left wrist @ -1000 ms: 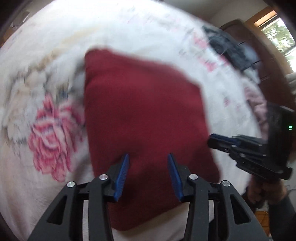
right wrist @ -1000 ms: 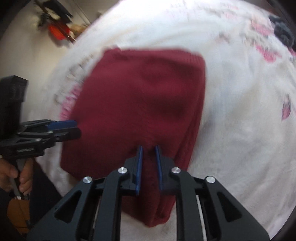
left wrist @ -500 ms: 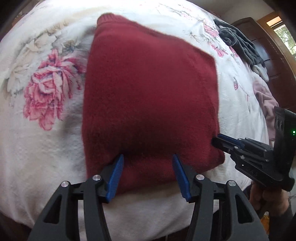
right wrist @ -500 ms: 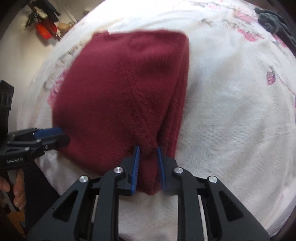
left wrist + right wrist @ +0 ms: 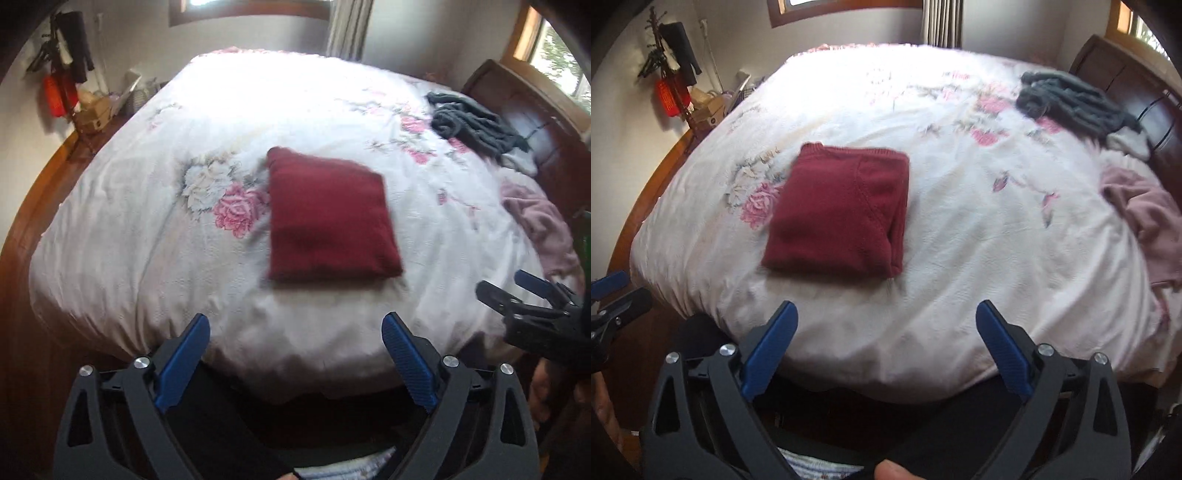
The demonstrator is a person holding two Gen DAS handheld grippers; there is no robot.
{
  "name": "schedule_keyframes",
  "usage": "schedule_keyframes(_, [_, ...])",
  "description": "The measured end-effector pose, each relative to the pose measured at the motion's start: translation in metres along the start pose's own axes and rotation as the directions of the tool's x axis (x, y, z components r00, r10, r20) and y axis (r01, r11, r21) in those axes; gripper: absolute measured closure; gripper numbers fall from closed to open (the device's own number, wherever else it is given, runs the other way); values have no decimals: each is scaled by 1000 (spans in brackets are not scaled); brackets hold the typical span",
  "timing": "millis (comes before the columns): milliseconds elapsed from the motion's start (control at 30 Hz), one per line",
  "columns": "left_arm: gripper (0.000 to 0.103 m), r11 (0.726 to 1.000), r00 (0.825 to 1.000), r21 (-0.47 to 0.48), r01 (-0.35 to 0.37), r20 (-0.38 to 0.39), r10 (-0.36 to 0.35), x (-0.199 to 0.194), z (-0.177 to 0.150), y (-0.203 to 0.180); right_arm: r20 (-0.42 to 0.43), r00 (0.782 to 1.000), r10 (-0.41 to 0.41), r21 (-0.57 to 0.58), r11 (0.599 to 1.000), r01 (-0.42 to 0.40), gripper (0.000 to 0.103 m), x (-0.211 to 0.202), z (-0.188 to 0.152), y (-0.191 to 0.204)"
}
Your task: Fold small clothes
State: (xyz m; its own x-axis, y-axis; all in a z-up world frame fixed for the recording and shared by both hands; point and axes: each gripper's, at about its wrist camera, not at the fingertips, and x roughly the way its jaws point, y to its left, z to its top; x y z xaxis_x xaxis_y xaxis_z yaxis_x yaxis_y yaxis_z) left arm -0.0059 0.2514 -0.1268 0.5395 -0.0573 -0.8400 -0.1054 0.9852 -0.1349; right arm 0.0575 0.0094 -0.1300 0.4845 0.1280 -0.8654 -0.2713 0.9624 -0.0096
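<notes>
in the left wrist view, the left hand-held gripper (image 5: 295, 354) is seen with its fingers spread wide apart and nothing between them, held off the near edge of the bed (image 5: 110, 258). the red sweater (image 5: 328, 221) lies folded into a neat square near the middle of the bed, touched by neither tool; this garment is judged done. the right hand-held gripper (image 5: 517, 291) is seen at the right edge, also parted and empty. in the right wrist view, the right hand-held gripper (image 5: 886, 343) is again shown wide apart, with the red sweater (image 5: 842, 210) flat ahead and to the left. a grey garment (image 5: 1075, 99) and a pink garment (image 5: 1148, 214) are heaped along the right side, well apart from the sweater. the next piece is best taken by one edge and spread on bare bedcover beside the folded square, so that the fold is not disturbed. nothing is seen blocking the reach.
</notes>
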Motion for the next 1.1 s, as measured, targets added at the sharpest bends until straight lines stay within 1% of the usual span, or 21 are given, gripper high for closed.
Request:
schedule_keyframes(67, [8,999,998,14,-32,47,31,-32,2,1,37,999,1,-37,999,0,4,-37,3,10])
schedule_keyframes(100, [8,999,997,21,-35,65,33,-53,4,3,65,998,7,-44,999,-4,4,-56,5,12])
schedule_keyframes(233, [8,999,992,29,36,119,-39,-114,16,4,176,983,55,-10,998,-54,3,-127,22,19])
schedule_keyframes(267, [8,999,991,19,37,126,-39,-123,18,4,189,981,42,-1,999,-42,3,-141,26,19])
schedule_keyframes(333, [8,999,994,20,-36,106,33,-130,22,3,199,980,15,-8,1000,-14,3,-159,32,23])
schedule_keyframes(367, [8,998,993,19,-58,100,56,-130,24,3,203,979,-9,-8,1000,11,3,-165,34,25])
schedule_keyframes(400, [8,999,995,9,-44,95,43,-130,24,6,207,978,-22,-7,1000,24,3,-170,35,27])
schedule_keyframes(500, [8,1000,998,-13,28,53,-27,-122,24,10,198,980,-38,-2,999,39,3,-171,33,33])
schedule_keyframes(533, [8,999,999,-15,32,45,-32,-119,24,10,193,980,-46,-7,999,48,3,-169,33,35])
schedule_keyframes(600, [8,999,999,-1,35,39,-35,-117,23,8,183,981,-59,-18,998,64,3,-162,32,38])
schedule_keyframes(667, [8,999,999,10,36,35,-36,-115,22,5,160,985,-60,-30,997,66,3,-155,32,40])
schedule_keyframes(833, [8,999,999,15,42,34,-42,-114,21,3,138,989,-60,-42,997,66,3,-146,32,45])
schedule_keyframes(1100, [8,999,999,24,33,38,-34,-113,23,4,143,988,-56,-43,997,63,3,-142,32,47])
